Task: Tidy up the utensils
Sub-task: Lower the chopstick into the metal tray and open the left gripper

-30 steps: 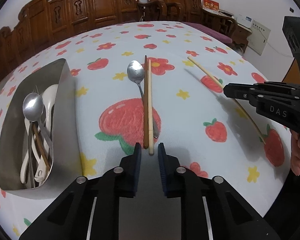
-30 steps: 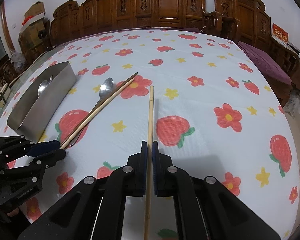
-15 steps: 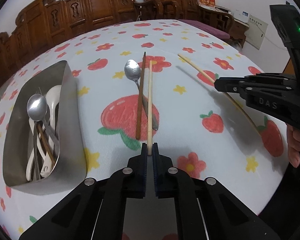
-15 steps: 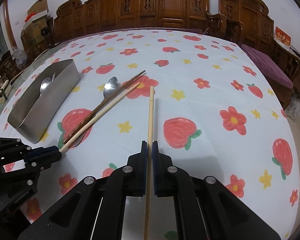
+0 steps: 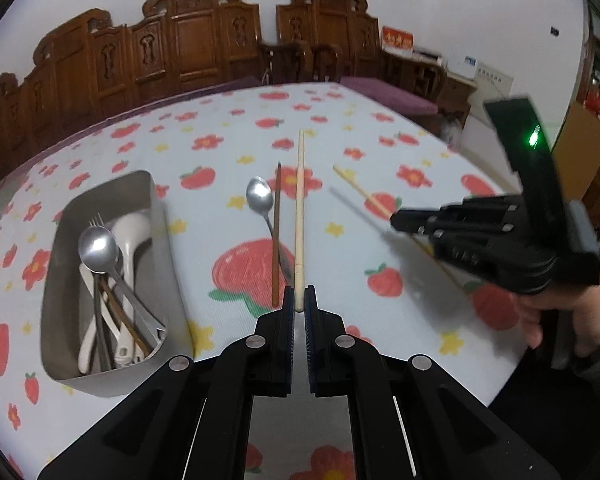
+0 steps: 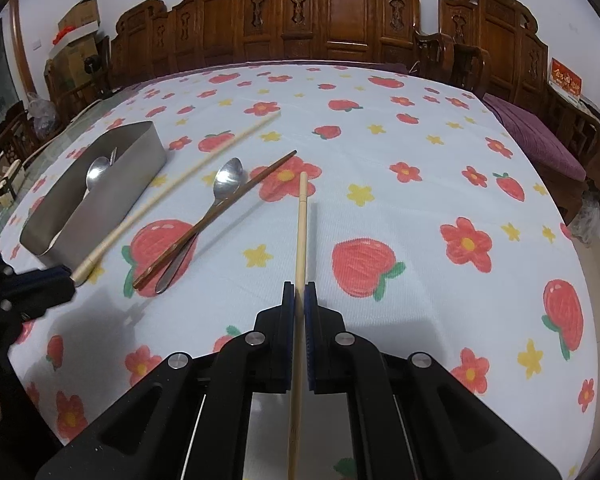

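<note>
Each claw (image 5: 299, 307) (image 6: 299, 300) grips a chopstick (image 5: 299, 216) (image 6: 301, 240), seemingly clear of the tray (image 5: 164, 240).

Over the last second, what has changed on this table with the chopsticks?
The left gripper closed on the near end of a pale wooden chopstick and raised it off the strawberry-print tablecloth. The right gripper kept its own pale chopstick. The dark brown chopstick, steel spoon and metal tray stayed put.
</note>
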